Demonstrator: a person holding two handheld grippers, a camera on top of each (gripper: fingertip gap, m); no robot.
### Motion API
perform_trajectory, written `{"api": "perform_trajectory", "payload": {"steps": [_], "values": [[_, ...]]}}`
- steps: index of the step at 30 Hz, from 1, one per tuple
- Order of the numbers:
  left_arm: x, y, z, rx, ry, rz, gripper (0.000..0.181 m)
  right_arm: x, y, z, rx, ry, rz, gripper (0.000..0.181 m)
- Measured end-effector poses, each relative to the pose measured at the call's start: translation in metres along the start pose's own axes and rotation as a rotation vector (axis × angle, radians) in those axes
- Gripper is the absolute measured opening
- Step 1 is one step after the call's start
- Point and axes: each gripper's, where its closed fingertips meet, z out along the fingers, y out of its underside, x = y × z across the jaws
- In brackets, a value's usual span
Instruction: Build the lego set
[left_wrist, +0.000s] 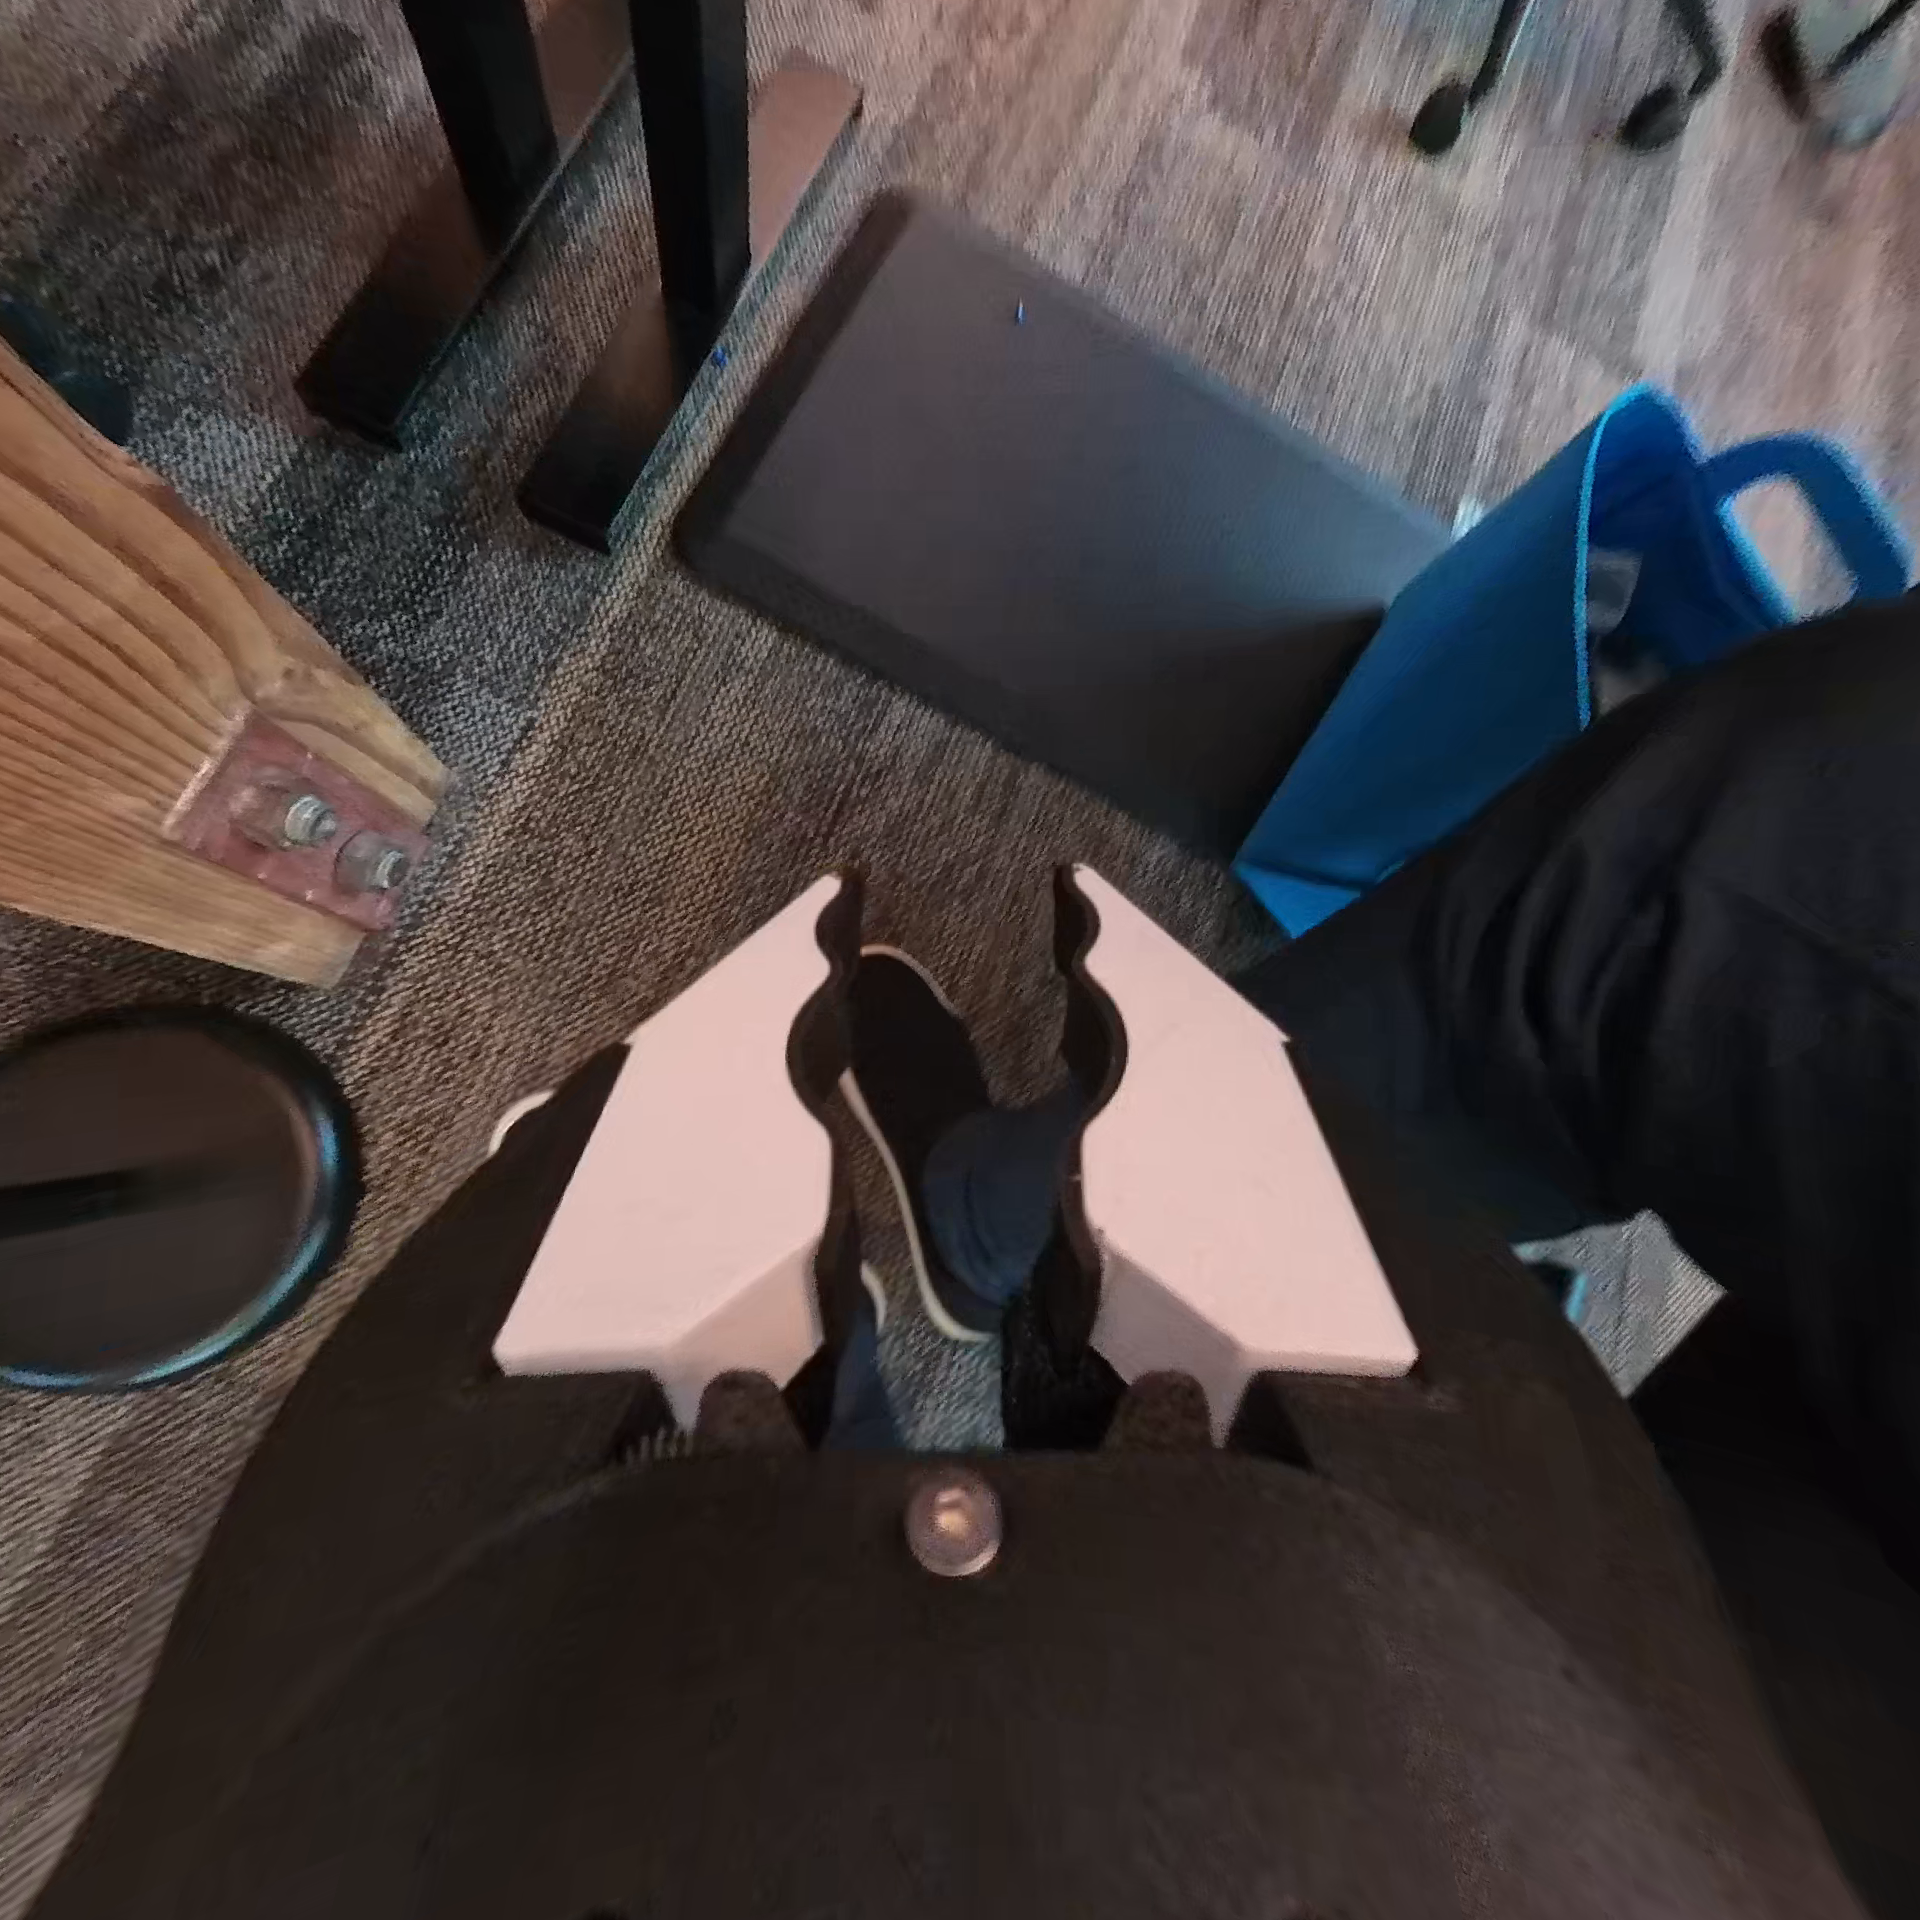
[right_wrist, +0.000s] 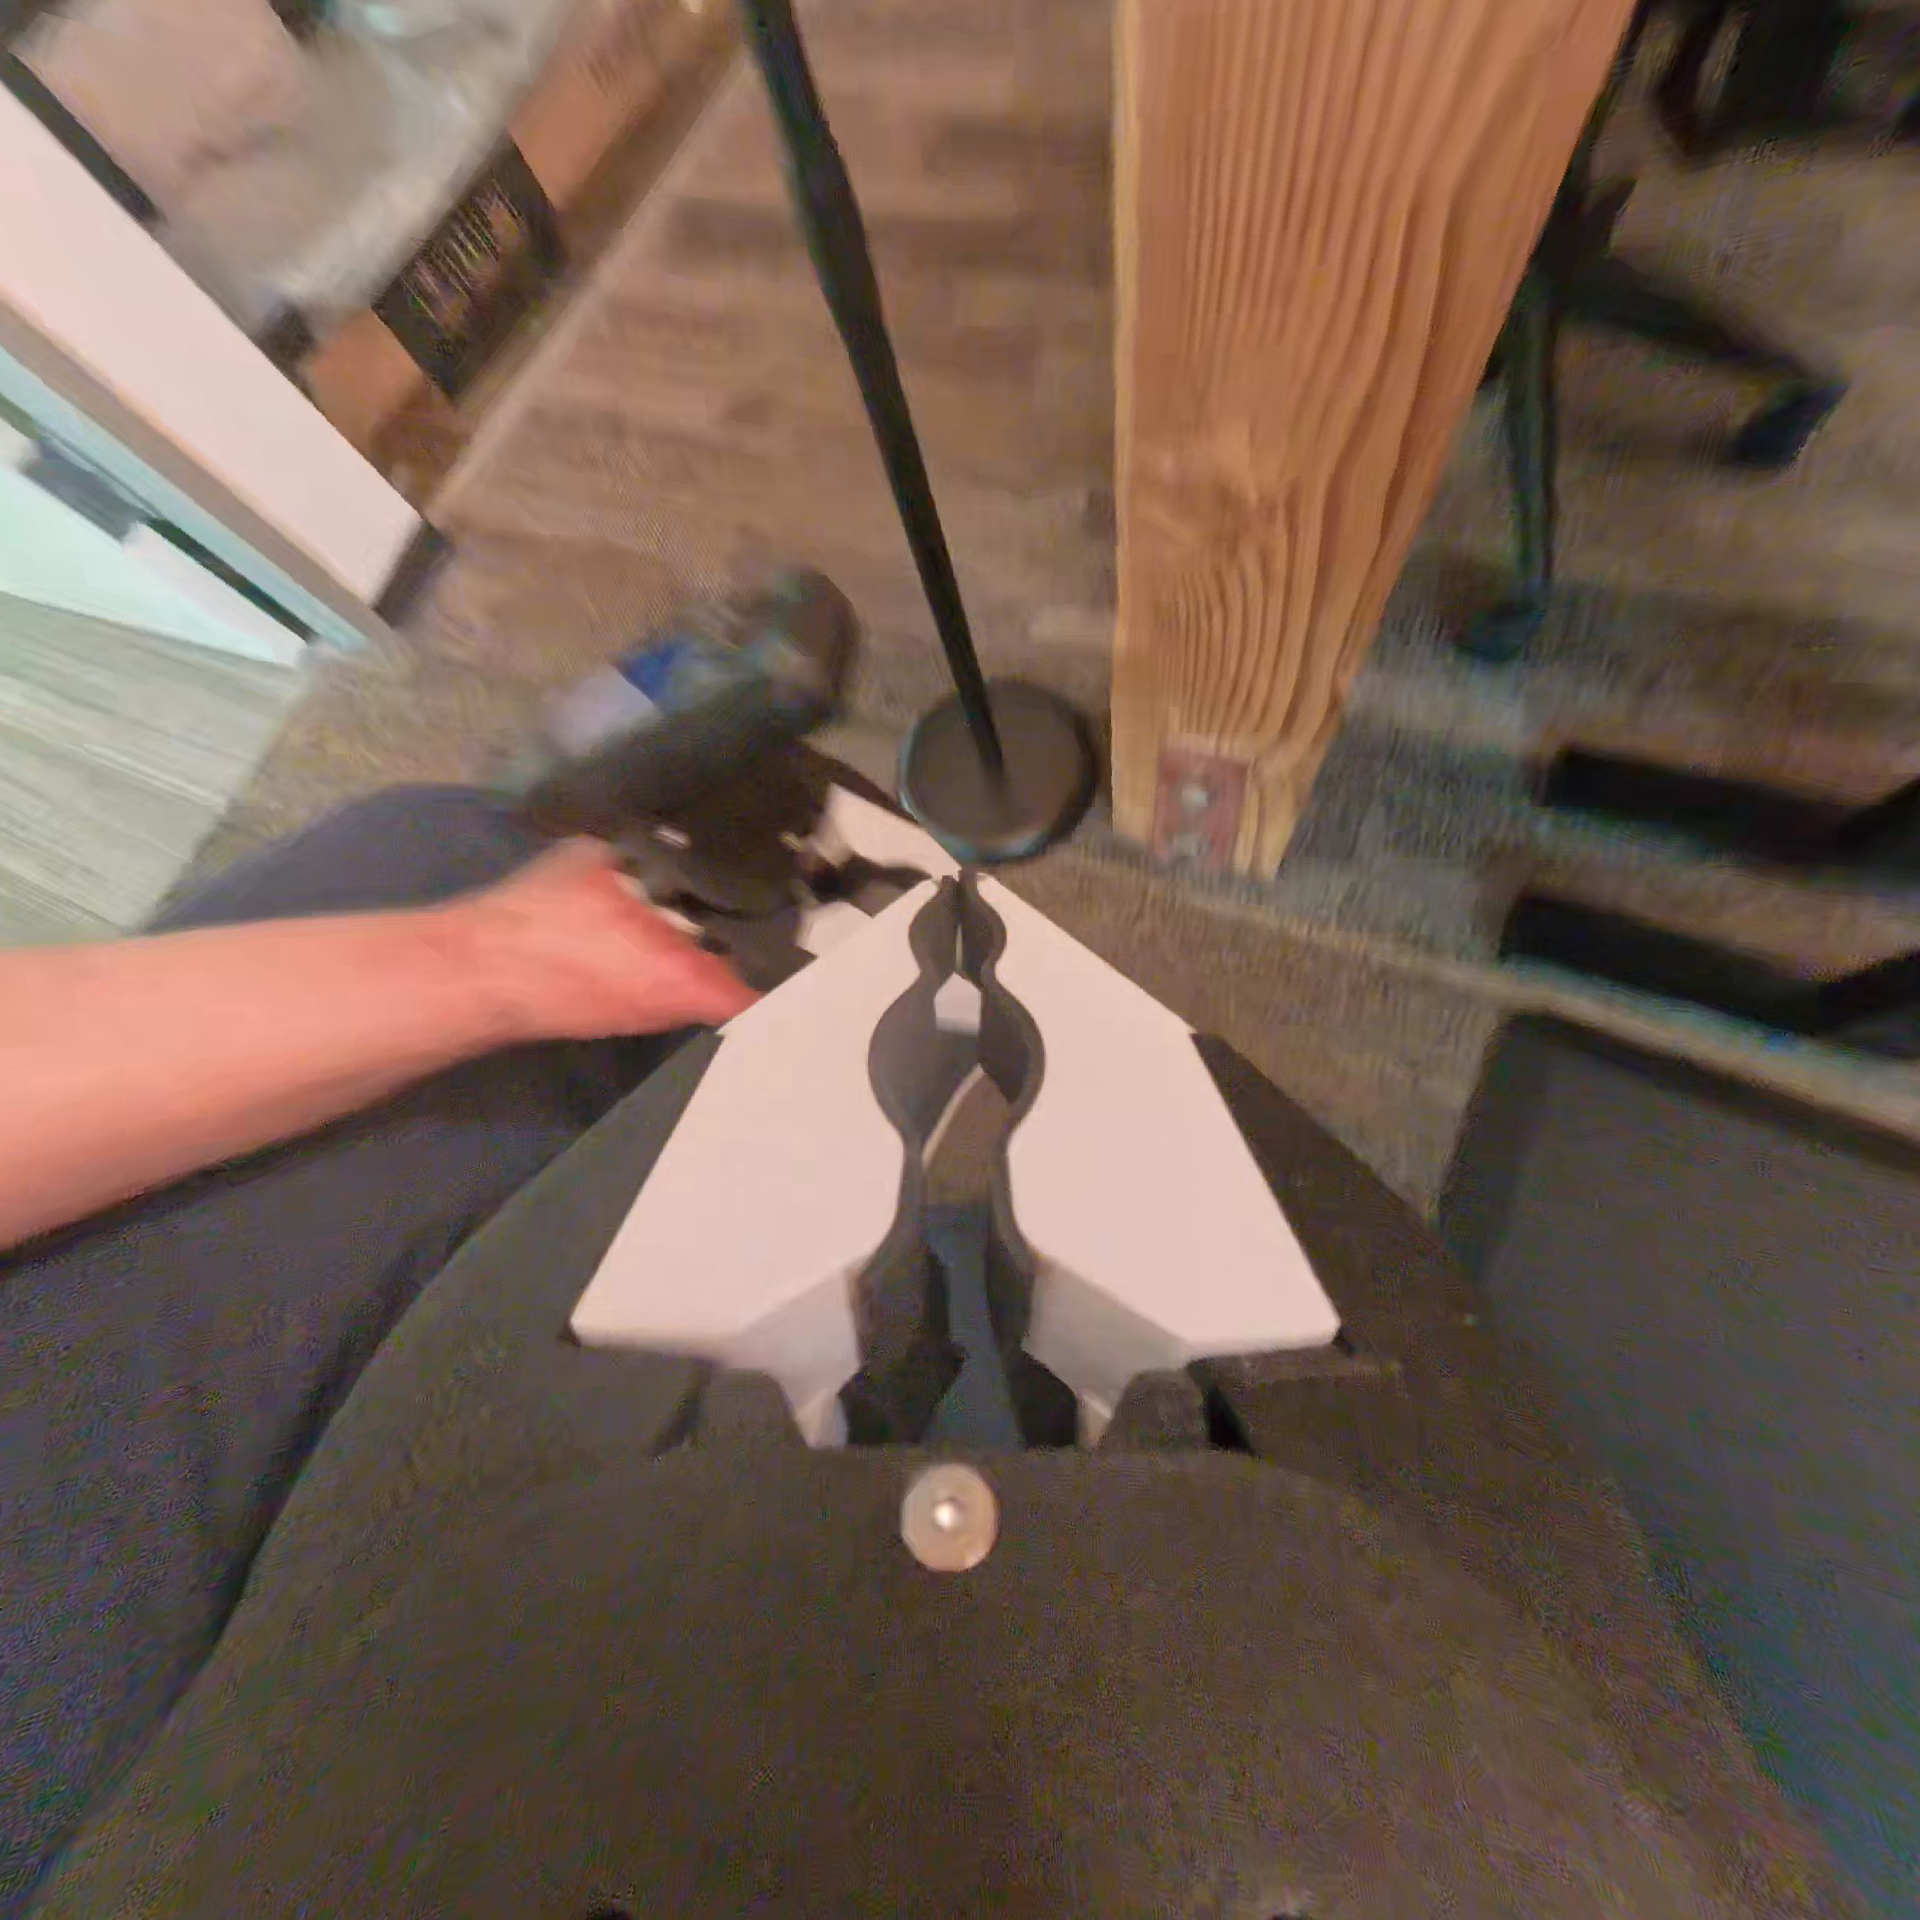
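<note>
No lego parts show in either view. My left gripper (left_wrist: 958, 883) points down at the carpet with its jaws apart and nothing between them; a black shoe (left_wrist: 914, 1039) with a white sole lies below the gap. My right gripper (right_wrist: 961, 883) also points down at the floor, its tips closed together and empty. In the right wrist view the left gripper (right_wrist: 727, 769) shows blurred at middle left, held by a person's hand and bare forearm (right_wrist: 312, 1039) above a dark-trousered lap.
A wooden post (left_wrist: 156, 727) (right_wrist: 1299, 416) with a metal bracket stands on the grey carpet beside a round black stand base (left_wrist: 156, 1195) (right_wrist: 997, 774) and its pole. A dark floor mat (left_wrist: 1039, 499), a blue bag (left_wrist: 1507, 675), black furniture legs (left_wrist: 686, 208) and the person's leg (left_wrist: 1662, 987) are near.
</note>
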Motion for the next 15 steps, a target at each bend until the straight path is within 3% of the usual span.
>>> {"api": "perform_trajectory", "payload": {"steps": [3,6,11,15], "values": [[0.014,-0.009,0.007,0.023,0.013,-0.012,0.035,-0.035,-0.053,-0.09,0.172,0.027,-0.095,0.0],[0.033,-0.025,0.015,0.048,0.016,0.048,0.035,-0.049,-0.096,-0.191,0.32,0.114,-0.215,0.0],[0.086,-0.051,0.021,0.159,0.114,0.002,0.036,0.004,-0.151,-0.346,0.506,0.379,-0.199,0.003],[0.123,-0.068,0.01,0.214,0.146,0.133,0.036,0.042,-0.158,-0.427,0.63,0.498,-0.141,0.003]]}}
